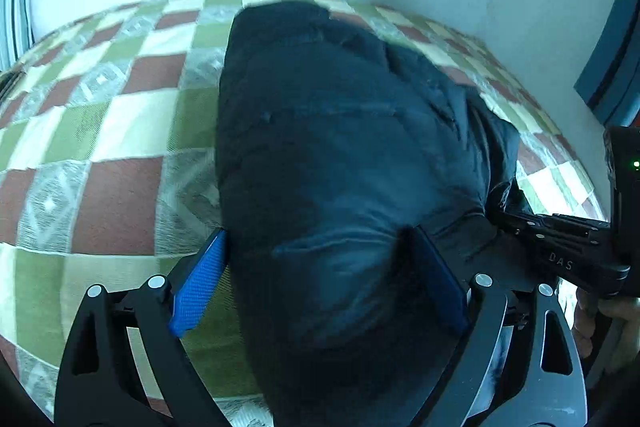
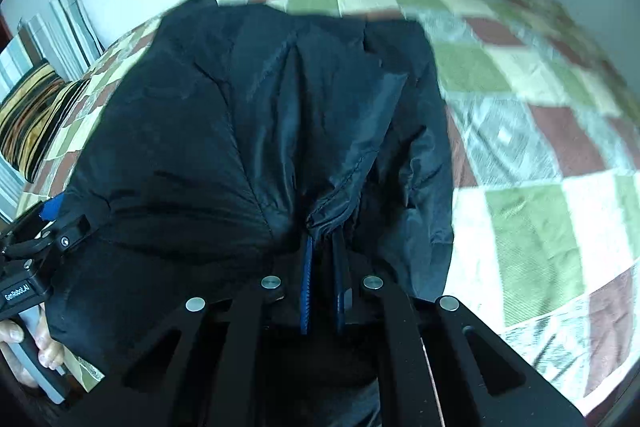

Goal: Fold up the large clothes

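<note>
The jacket (image 2: 224, 131) is a large dark navy garment of smooth, faintly shiny cloth with stitched seams. It lies lengthwise on the checked bedspread, bunched and creased, layers doubled over one another. Its near hem is gathered into tight puckers at one point and lifted off the bed, folds fanning away from there towards the far wall.

Dark navy jacket (image 2: 224, 131) on red, green, cream checked bedspread (image 2: 532, 227)
</note>
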Demonstrator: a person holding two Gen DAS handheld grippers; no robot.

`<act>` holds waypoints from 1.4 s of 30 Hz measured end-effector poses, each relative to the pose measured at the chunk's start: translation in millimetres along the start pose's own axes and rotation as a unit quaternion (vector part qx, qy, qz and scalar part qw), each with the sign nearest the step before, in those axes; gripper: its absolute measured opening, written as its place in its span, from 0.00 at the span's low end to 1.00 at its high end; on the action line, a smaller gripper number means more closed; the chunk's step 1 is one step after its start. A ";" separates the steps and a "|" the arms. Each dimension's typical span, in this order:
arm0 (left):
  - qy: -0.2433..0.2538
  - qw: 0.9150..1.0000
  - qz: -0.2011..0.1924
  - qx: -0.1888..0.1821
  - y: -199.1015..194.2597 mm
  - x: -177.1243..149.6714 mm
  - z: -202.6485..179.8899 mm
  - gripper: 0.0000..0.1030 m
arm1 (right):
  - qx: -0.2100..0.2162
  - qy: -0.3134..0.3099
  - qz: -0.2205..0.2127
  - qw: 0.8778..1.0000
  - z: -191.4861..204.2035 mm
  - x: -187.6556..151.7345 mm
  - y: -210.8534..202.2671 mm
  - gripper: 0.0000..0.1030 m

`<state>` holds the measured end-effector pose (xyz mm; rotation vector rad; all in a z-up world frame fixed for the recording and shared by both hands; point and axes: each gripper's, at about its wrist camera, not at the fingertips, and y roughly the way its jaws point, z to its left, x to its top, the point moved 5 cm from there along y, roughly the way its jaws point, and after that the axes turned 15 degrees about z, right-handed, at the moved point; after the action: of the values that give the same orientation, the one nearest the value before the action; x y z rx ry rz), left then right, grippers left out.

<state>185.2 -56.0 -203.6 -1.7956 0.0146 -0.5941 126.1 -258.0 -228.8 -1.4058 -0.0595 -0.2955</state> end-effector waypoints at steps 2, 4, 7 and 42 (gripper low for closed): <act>0.011 1.000 0.002 0.016 9.8 1.3 -3.2 0.89 | 0.027 0.015 0.009 0.999 -9.1 1.9 11.9 0.08; 0.012 0.999 0.008 0.030 20.0 2.3 -3.9 0.89 | 0.029 0.016 0.007 0.999 -12.5 3.6 18.5 0.08; 0.009 0.999 0.013 0.039 24.8 5.0 -3.6 0.90 | 0.026 0.019 -0.003 0.999 -12.9 4.5 18.8 0.09; -0.022 0.994 0.055 0.091 34.4 82.9 22.7 0.83 | -0.052 -0.014 -0.030 0.998 12.9 85.3 19.8 0.09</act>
<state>276.4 -72.0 -207.0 -1.6186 0.0277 -0.4620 214.6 -257.1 -227.3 -1.5144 -0.1116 -0.3321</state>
